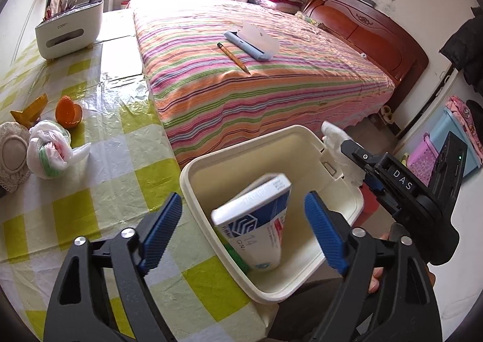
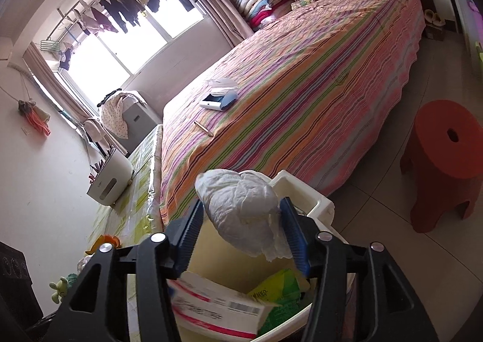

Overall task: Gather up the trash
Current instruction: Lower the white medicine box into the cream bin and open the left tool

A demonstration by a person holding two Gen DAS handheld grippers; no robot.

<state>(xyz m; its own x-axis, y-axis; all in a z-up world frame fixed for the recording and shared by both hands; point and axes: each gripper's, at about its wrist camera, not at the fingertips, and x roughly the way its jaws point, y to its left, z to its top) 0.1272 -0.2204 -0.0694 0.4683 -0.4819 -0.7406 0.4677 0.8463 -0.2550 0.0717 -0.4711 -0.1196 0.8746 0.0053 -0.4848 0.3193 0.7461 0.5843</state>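
A cream trash bin [image 1: 193, 172] stands at the table's edge next to the bed. A white and blue medicine box [image 1: 256, 221] is blurred inside it, between the fingers of my open left gripper [image 1: 243, 233], touching neither. A green packet [image 2: 280, 287] lies in the bin too. My right gripper [image 2: 241, 236] is shut on a crumpled white tissue [image 2: 241, 209] over the bin's far rim [image 2: 302, 188]; it also shows in the left wrist view [image 1: 341, 145]. On the table lie a knotted plastic bag [image 1: 48, 148] and orange peel [image 1: 68, 111].
A yellow-checked table cover [image 1: 99, 179] runs beside a striped bed [image 1: 256, 76] holding a pencil [image 1: 232, 58] and a pouch. A white desk organizer [image 1: 68, 29] stands at the table's far end. A red stool [image 2: 446, 160] stands on the floor right of the bin.
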